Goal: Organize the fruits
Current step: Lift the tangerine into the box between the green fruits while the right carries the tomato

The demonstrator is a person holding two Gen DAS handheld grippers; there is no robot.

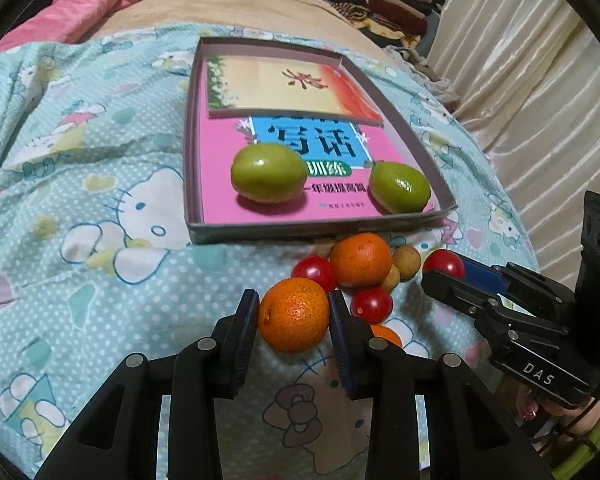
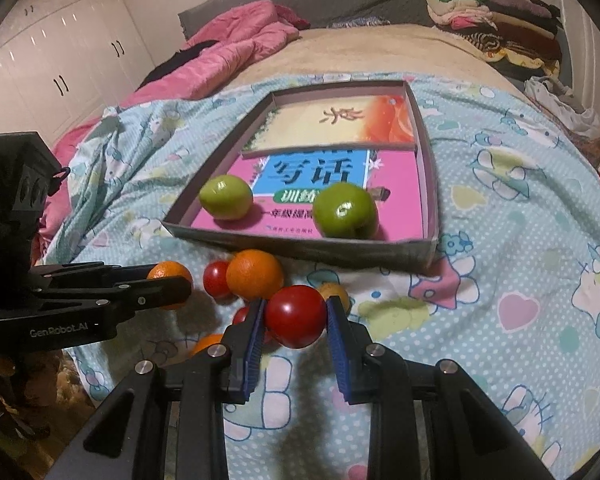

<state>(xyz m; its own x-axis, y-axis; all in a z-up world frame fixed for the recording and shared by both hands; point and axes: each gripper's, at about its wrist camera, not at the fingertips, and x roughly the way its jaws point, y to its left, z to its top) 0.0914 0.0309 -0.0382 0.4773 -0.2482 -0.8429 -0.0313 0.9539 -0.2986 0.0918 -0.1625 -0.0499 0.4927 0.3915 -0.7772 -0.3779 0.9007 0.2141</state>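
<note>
Now both my grippers are pinching fruit over the patterned bedsheet (image 1: pixel 100 184).

My left gripper (image 1: pixel 294 312) has its blue pads pressed on either side of an orange (image 1: pixel 294 314), held just in front of the fruit pile: a second orange (image 1: pixel 360 260), cherry tomatoes (image 1: pixel 315 272) and small brown fruits (image 1: pixel 406 262) lying close against the near wall of the shallow box (image 1: pixel 320 228). My right gripper (image 2: pixel 295 318) is clamped on a red tomato (image 2: pixel 295 316), also just short of that box. Inside the box, two green fruits (image 1: pixel 268 172) rest on a pink book (image 1: pixel 220 200), near the front wall, well apart from each other.
</note>
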